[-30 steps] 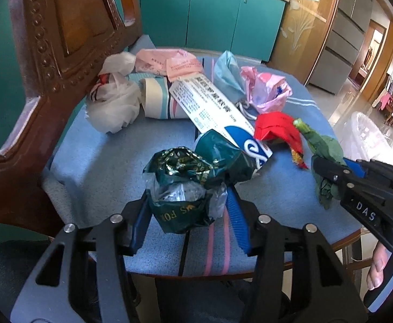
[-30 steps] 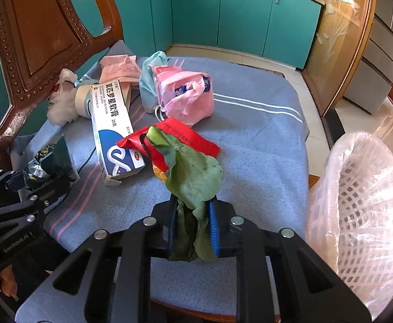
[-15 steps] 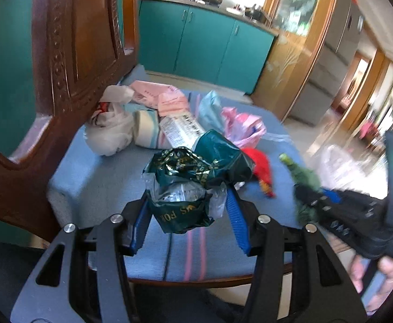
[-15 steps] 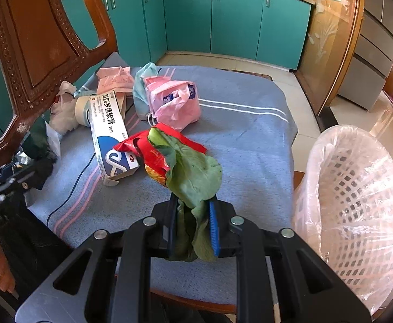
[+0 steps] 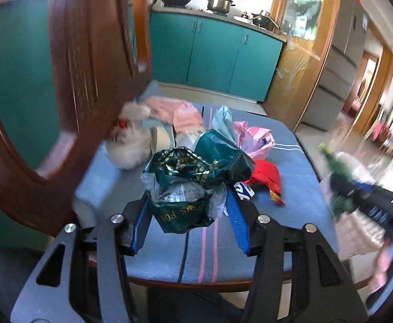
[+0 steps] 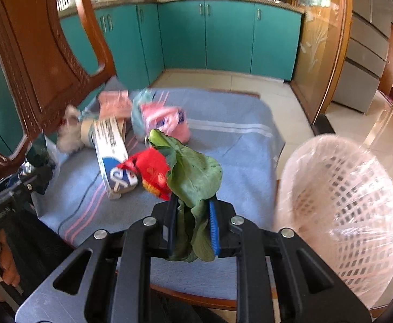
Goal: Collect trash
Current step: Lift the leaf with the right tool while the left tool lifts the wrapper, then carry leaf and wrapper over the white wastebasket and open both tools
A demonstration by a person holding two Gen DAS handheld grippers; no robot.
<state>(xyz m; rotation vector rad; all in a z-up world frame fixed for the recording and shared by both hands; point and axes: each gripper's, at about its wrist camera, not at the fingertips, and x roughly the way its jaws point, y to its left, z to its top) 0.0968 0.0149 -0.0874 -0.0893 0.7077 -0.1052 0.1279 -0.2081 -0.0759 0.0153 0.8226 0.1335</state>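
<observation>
**Both loads gripped: carry them over the basket before letting go**

Left wrist view: your left gripper (image 5: pixel 187 212) has its jaws clenched on the dark green foil bag (image 5: pixel 193 172), crumpled with clear plastic inside. The bag sits between the blue pads and bulges out past their far ends, above the blue striped cloth (image 5: pixel 169 253). Keep the squeeze steady, since the crumpled foil looks likely to slip. More trash lies farther off: a pink bag (image 5: pixel 255 137), a red wrapper (image 5: pixel 266 173), a white bag (image 5: pixel 129 145). The view is blurred at the right.

Right wrist view: your right gripper (image 6: pixel 193 224) is clamped narrowly on the green leaf (image 6: pixel 196 177), which stands up between the pads and hangs below them. The lined white basket (image 6: pixel 341 207) stands just right of the jaws. Swing right until the leaf is over its opening, then release. The ointment box (image 6: pixel 112 148) lies on the cloth.
</observation>
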